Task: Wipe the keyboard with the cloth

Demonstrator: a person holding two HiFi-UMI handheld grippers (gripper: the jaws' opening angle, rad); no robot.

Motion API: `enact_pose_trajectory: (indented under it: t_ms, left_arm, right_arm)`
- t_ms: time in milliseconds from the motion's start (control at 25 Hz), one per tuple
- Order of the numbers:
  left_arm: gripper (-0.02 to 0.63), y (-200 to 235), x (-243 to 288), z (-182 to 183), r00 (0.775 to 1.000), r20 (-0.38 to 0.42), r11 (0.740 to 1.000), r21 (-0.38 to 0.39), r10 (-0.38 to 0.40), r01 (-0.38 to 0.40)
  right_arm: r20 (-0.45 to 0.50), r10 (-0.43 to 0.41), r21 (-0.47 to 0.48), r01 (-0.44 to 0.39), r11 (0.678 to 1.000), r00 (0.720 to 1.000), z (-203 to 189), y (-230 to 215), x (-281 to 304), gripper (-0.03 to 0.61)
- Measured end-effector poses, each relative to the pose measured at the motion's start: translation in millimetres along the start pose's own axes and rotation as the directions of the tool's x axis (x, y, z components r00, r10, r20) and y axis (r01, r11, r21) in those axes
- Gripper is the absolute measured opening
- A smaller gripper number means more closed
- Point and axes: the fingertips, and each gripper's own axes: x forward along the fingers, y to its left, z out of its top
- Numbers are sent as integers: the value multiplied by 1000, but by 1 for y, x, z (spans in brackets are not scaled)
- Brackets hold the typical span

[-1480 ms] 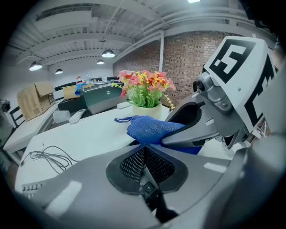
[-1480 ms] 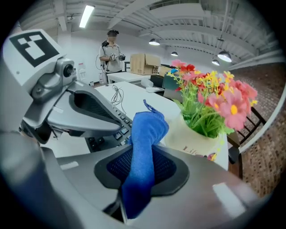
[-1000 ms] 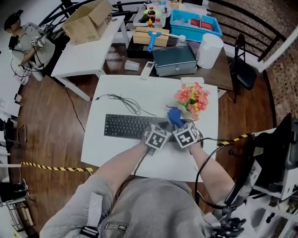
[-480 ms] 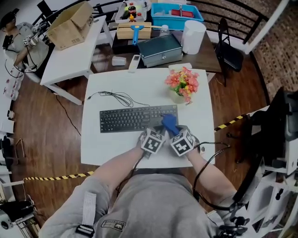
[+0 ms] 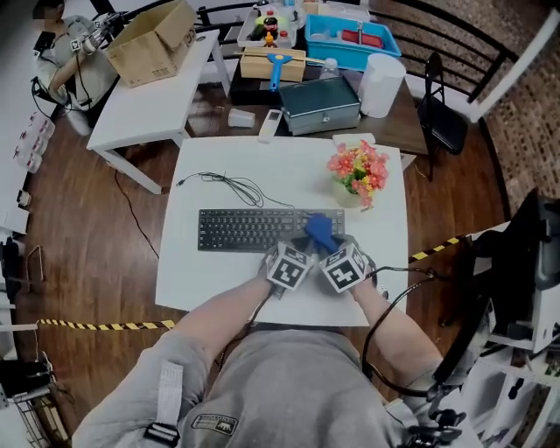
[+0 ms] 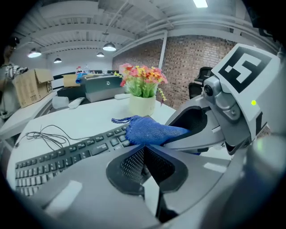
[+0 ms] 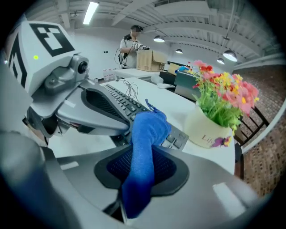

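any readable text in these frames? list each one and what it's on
"Li…": on the flower pot, right gripper view; the rest of the word can't be made out.
Key legends on the keyboard: too small to read.
Print on the cardboard box: too blurred to read.

We see bright, even indoor light from ceiling lamps [image 6: 109,46] and a strip light [image 7: 90,10]. Shadows on the white table [image 5: 210,280] are soft. The head view is sharp. Both gripper views bulge, with dark rounded corners; the cloth [image 7: 145,134] blurs nearest the lens.
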Motion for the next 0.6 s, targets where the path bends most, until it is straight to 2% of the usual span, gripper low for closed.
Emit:
enact_pose_trajectory:
  t_ms: [280, 400, 600]
  left_arm:
    - [-6, 66, -7, 26, 991, -3, 989, -65, 136, -136]
    - [-6, 82, -9, 25, 986, -17, 982, -85, 165, -166]
    - [-6, 79, -14, 9, 987, -43, 984, -84, 154, -157]
  right_arm:
    - [35, 21, -73, -19, 997, 999, 68, -26, 33, 113]
    - [17, 35, -93, -33, 995, 999, 73, -25, 44, 112]
    - [26, 44, -91, -41, 995, 999, 71, -16, 41, 112]
